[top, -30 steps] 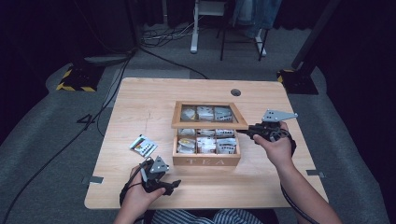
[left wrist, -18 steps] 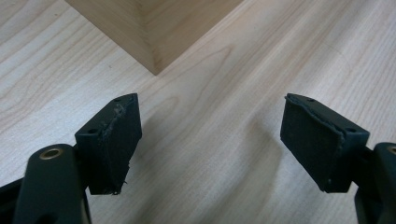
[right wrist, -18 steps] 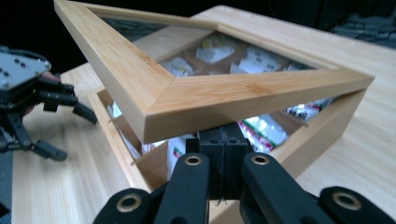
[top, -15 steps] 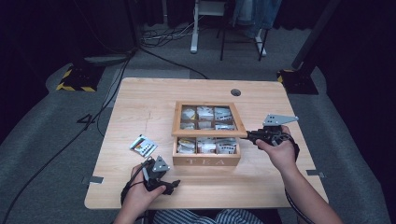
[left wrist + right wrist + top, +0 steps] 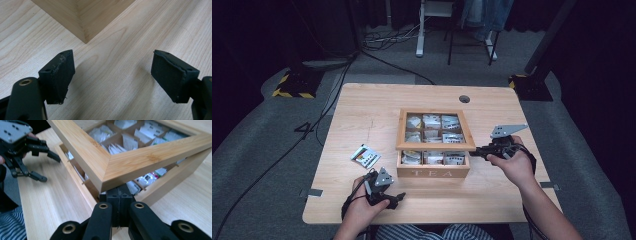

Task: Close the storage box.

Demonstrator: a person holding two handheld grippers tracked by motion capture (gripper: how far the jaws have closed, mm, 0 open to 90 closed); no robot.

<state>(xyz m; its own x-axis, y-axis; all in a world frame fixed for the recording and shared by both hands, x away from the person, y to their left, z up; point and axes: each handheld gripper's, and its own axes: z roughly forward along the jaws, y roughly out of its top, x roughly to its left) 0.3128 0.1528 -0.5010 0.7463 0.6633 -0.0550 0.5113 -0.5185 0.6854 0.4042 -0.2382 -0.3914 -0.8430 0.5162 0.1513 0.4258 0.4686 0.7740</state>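
Note:
A wooden tea box (image 5: 432,172) marked TEA stands mid-table, its compartments holding several tea bags (image 5: 432,122). Its glass-framed lid (image 5: 434,146) hangs low over the box, tilted, with a narrow gap at the front. My right gripper (image 5: 474,151) is shut, its jaws tucked under the lid's front right corner (image 5: 110,162), which lies on top of the right gripper (image 5: 120,195). My left gripper (image 5: 398,199) rests near the table's front edge. It points at the box's front left corner (image 5: 82,22). Its jaws have just been opening, and the left gripper (image 5: 112,75) has only bare table between them.
A loose tea packet (image 5: 365,155) lies on the table (image 5: 362,110) left of the box. A round cable hole (image 5: 464,99) sits near the far edge. From the right gripper view, the left gripper (image 5: 50,169) shows beyond the box. Chairs and cables are on the floor behind.
The lid has come down toward the box, and my right gripper has moved with it, lower and closer to the box. The left hand has stayed in place.

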